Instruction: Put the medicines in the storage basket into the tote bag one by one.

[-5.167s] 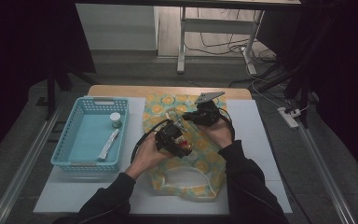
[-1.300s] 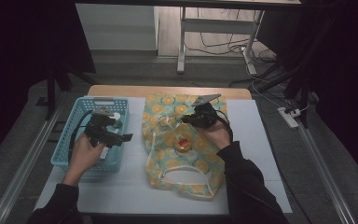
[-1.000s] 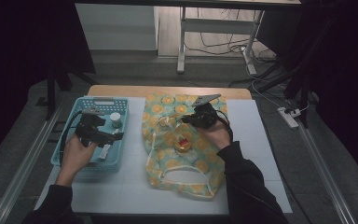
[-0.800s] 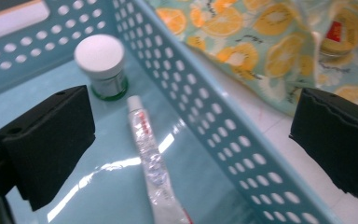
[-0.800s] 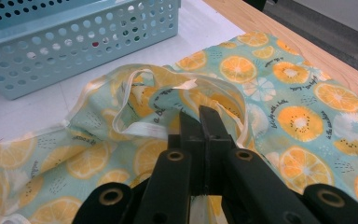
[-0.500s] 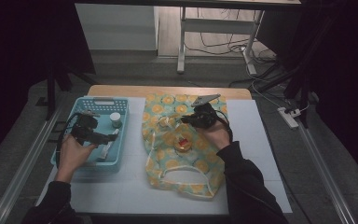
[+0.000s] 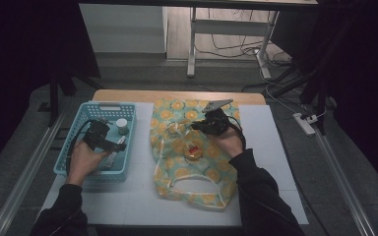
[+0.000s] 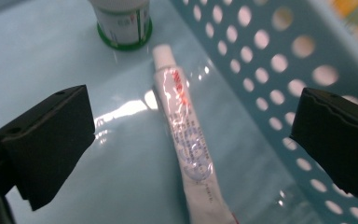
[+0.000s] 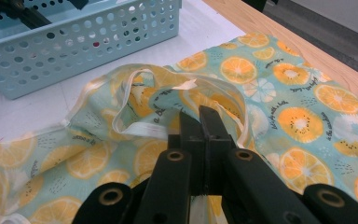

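Observation:
A cloth bag (image 7: 197, 167) printed with orange slices lies flat at the table's middle. My right gripper (image 7: 198, 126) is shut on the bag's raised rim (image 9: 186, 100) and holds it up a little. A small round thing with a red spot (image 7: 194, 150) rests at the bag's middle. My left gripper (image 7: 114, 143) is low inside the blue basket (image 7: 67, 162), and its jaws (image 8: 193, 140) stand wide open on either side of a white tube (image 8: 184, 140) that lies on the basket floor. Neither jaw touches the tube.
A white jar with a green band (image 8: 122, 21) stands just beyond the tube's cap, and shows as the jar (image 7: 122, 126) at the basket's far side. The basket's perforated wall (image 8: 279, 79) runs close by the tube. A white mat (image 7: 270, 157) covers the table.
My left gripper left the bag, crossed to the basket and now sits low over the tube with its jaws open. My right gripper has kept its hold on the bag's rim.

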Demonstrator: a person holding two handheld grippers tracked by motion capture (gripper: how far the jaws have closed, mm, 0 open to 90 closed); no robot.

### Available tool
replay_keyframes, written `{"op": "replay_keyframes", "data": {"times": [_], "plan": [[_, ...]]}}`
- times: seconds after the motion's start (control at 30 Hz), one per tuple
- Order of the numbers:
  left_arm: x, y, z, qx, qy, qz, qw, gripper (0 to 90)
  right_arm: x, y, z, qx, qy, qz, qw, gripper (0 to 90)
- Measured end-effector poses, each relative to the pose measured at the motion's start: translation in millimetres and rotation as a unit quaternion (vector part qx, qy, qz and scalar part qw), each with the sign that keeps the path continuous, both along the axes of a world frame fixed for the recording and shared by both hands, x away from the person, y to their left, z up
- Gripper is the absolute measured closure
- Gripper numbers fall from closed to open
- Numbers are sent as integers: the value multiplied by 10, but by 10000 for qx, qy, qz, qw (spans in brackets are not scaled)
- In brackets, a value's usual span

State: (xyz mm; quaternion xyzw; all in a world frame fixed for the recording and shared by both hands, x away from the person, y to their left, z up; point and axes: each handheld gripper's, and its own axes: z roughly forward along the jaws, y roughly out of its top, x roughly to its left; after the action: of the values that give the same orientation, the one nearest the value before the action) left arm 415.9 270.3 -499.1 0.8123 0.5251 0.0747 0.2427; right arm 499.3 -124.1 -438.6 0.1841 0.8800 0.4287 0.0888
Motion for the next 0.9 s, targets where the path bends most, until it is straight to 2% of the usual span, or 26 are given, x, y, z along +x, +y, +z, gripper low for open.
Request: {"op": "replay_keyframes", "data": {"times": [0.17, 0.3, 0.4, 0.5, 0.6, 0.63, 0.7, 0.9], "plan": [[37, -26, -83, 125, 290, -46, 9995, 0, -7, 5, 3, 0, -12, 8, 10000, 900], [55, -56, -124, 361, 454, -36, 9983, 7, -8, 8, 0, -5, -17, 7, 10000, 900], [57, -81, -148, 541, 536, -17, 9971, 61, -13, 12, 3, -9, -24, 27, 10000, 900], [56, -100, -172, 683, 636, -46, 9956, 169, -18, 12, 6, -10, -24, 33, 10000, 900], [55, -110, -179, 725, 677, -80, 9950, 301, -17, 8, 8, -5, -22, 23, 10000, 900], [54, -107, -173, 702, 670, -74, 9953, 325, -17, 7, 7, 3, -25, 15, 10000, 900], [47, -102, -160, 659, 635, -53, 9958, 433, -16, 5, 8, 4, -26, 12, 10000, 900], [40, -83, -146, 521, 649, -24, 9965, 641, -15, 4, 8, -2, -23, 15, 10000, 900]]}}
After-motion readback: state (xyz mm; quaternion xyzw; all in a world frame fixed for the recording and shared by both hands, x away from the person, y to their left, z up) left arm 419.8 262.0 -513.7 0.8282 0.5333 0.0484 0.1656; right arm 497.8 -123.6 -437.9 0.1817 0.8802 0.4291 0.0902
